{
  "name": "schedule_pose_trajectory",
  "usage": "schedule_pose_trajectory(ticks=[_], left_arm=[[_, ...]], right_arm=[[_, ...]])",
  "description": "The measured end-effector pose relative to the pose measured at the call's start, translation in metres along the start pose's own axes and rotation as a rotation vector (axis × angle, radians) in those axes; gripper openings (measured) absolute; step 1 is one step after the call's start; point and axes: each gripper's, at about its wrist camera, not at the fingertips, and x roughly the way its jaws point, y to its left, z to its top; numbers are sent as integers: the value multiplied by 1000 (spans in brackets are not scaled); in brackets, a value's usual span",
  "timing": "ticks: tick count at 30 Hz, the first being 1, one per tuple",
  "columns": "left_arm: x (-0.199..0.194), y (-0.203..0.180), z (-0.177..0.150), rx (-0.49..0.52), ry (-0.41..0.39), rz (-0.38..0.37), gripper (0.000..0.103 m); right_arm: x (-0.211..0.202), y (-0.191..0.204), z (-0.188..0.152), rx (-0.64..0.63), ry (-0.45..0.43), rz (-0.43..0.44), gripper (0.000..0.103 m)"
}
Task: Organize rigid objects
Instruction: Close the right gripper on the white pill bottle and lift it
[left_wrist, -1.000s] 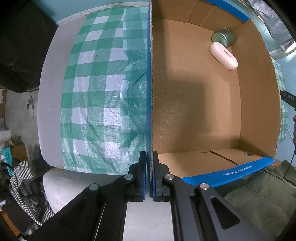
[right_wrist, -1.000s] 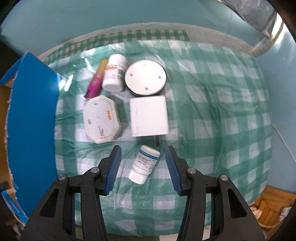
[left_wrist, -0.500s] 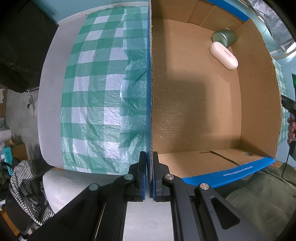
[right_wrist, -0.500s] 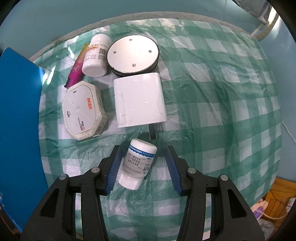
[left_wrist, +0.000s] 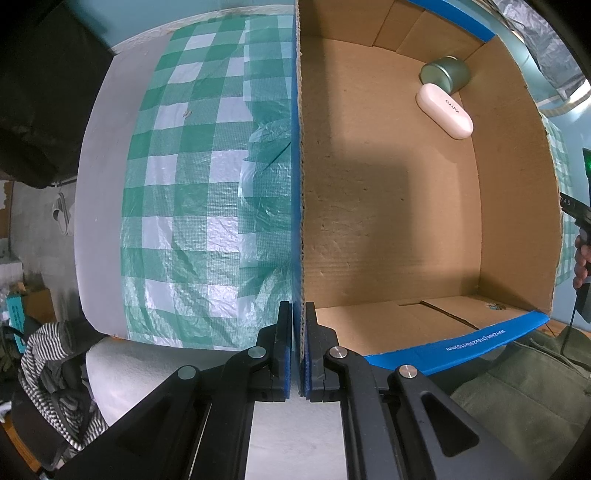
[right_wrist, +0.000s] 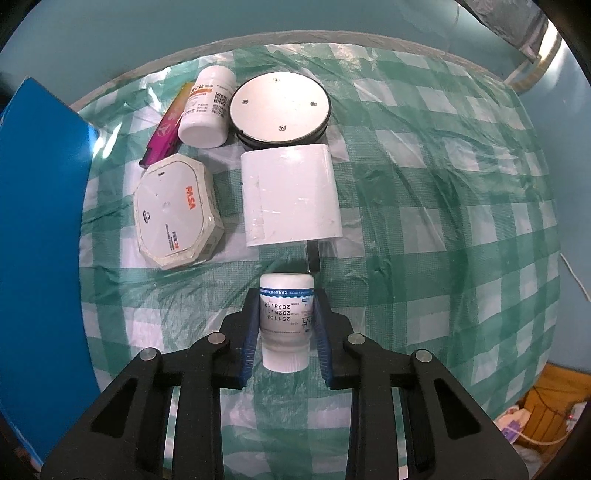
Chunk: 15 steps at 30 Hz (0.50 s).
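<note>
Cardboard box (left_wrist: 388, 206) wall pinched, left gripper (left_wrist: 298, 350)

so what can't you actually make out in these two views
- Right wrist view: the far end of the pink tube is hidden behind the white pill bottle.
- Right wrist view: the small bottle in the right gripper has label print too small to read beyond the dates.
- Left wrist view: the green tin in the cardboard box is partly hidden by the white case.
</note>
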Motion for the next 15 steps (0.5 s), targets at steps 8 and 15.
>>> schedule_pose_trajectory(ticks=[8,15], left_arm=[[2,0,2,2,0,-3,5],[2,0,2,0,-2,-5,5]], right_arm=[[-24,11,-3,-38,-58,1,26],[-45,25,-3,-88,-103,4,26]])
